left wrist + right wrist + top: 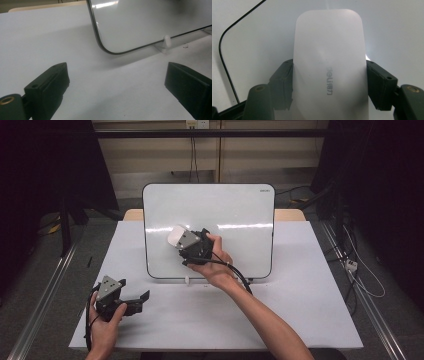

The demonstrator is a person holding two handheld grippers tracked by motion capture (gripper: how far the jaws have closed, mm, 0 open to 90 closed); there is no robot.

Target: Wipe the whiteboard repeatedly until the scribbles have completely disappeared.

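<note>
High view, lower left of the frame: the left gripper (142,301) rests low over the white table (310,310), jaws spread wide with nothing between them. Farther up, mid-frame, the right gripper (176,240) pinches a white whiteboard eraser (329,65) (faint printed lettering along its back) flat against the propped whiteboard (235,210), near its centre-left.

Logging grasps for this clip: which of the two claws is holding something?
The right claw, up against the whiteboard, grips a white eraser. The left claw, low over the table, is open and empty.
</note>
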